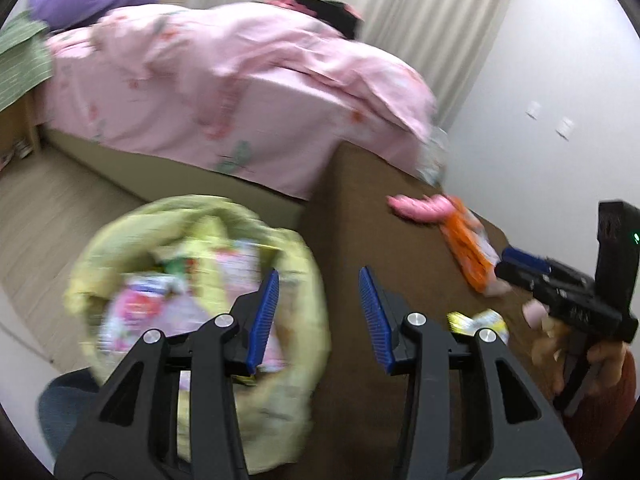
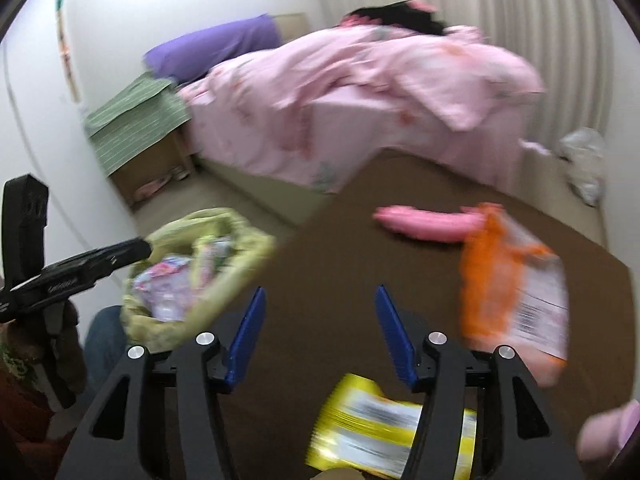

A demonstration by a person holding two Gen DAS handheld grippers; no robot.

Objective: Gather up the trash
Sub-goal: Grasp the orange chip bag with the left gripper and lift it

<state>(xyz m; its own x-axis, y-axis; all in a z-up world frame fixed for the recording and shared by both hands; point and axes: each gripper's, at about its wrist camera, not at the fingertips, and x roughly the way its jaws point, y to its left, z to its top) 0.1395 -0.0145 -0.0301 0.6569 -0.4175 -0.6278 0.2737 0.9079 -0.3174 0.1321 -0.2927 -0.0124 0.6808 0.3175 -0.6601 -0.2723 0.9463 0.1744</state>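
A yellow-green trash bag (image 1: 192, 292) holding several wrappers stands on the floor left of a brown table (image 1: 360, 208); it also shows in the right wrist view (image 2: 188, 276). My left gripper (image 1: 318, 312) is open and empty over the bag's right edge. My right gripper (image 2: 318, 328) is open and empty above the table; in the left wrist view it (image 1: 520, 262) is beside an orange wrapper (image 1: 468, 248). The orange wrapper (image 2: 508, 276), a yellow wrapper (image 2: 380, 424) and a pink object (image 2: 424, 222) lie on the table.
A bed with a pink quilt (image 1: 224, 88) and a purple pillow (image 2: 216, 46) stands behind the table. A green-covered cabinet (image 2: 136, 120) is by the wall. A white plastic bag (image 2: 584, 164) lies at the right. Pale wooden floor (image 1: 60, 204) is at the left.
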